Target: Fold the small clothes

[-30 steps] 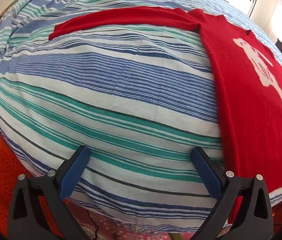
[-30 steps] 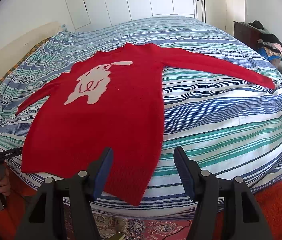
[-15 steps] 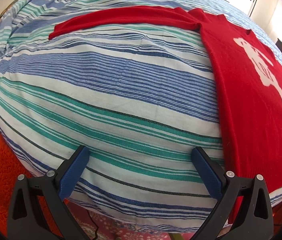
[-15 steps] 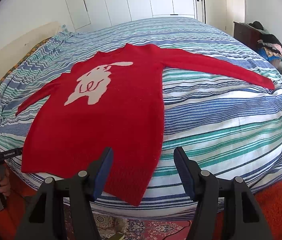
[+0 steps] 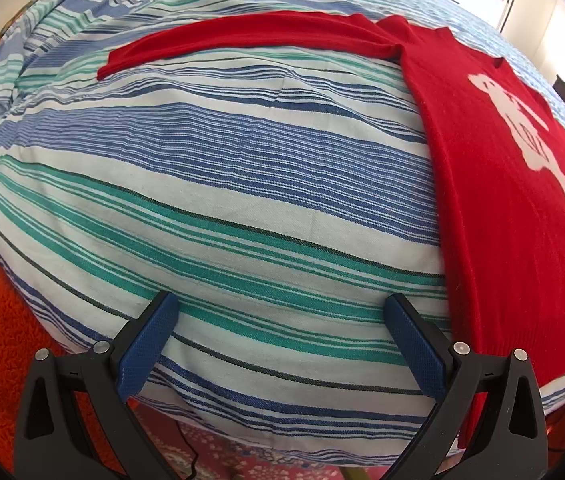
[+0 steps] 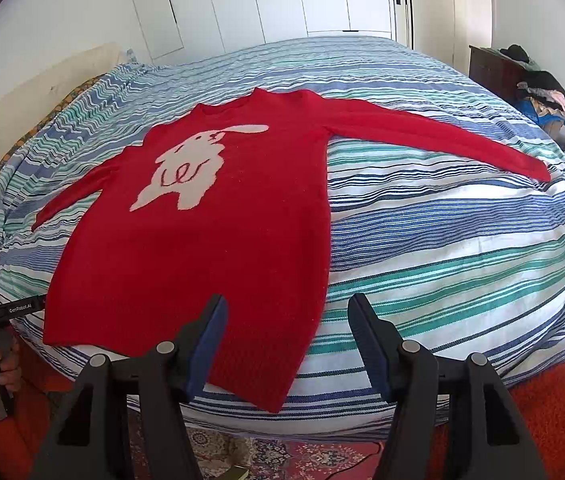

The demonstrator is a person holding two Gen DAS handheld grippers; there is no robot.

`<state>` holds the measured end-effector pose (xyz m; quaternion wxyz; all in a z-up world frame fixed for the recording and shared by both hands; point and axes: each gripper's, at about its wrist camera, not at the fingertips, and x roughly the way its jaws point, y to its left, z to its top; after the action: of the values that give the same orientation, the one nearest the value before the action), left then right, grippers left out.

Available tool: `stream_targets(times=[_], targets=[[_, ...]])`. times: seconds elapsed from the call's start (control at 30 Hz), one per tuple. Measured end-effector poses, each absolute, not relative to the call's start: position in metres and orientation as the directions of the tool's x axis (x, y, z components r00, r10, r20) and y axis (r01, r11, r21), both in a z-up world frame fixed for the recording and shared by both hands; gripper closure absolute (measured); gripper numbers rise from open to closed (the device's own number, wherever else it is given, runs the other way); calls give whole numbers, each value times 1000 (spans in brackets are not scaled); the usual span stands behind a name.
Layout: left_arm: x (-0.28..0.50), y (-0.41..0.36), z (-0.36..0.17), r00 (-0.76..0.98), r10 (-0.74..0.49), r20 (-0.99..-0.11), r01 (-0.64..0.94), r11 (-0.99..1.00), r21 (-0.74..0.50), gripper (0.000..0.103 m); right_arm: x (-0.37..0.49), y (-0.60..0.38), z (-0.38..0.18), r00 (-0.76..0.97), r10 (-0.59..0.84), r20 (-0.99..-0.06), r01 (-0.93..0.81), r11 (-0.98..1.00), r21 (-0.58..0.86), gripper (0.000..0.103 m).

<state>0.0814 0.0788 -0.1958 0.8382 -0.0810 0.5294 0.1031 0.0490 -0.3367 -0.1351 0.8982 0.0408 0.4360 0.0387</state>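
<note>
The long-sleeved red knit sweater with a white animal motif is lying flat on the blue, green and white striped bedspread — neckline pointing to the frame's top, hem toward the bottom edge, sleeves stretching left and right. The left gripper and right gripper are both hovering spread wide — gripping nothing.
</note>
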Motion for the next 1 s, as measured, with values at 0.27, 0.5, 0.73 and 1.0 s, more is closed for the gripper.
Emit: stream_targets(times=[0.27,0.5,0.73,1.0], targets=[[82,78,-197,417,89,-905,-260,965,-25,0,55,-329,-116,626,198,-754,-95,979,178,40],[81,75,-197,416,99,-904,-259,966,-13,0,69,-308,-147,518,334,-787,-171,943,287,39],[80,74,-196,417,105,-903,-255,967,-5,0,71,-350,-155,444,425,-789,-23,885,464,40],[81,74,-197,412,114,-904,-260,966,3,0,118,-559,-108,758,240,-606,288,711,641,40]])
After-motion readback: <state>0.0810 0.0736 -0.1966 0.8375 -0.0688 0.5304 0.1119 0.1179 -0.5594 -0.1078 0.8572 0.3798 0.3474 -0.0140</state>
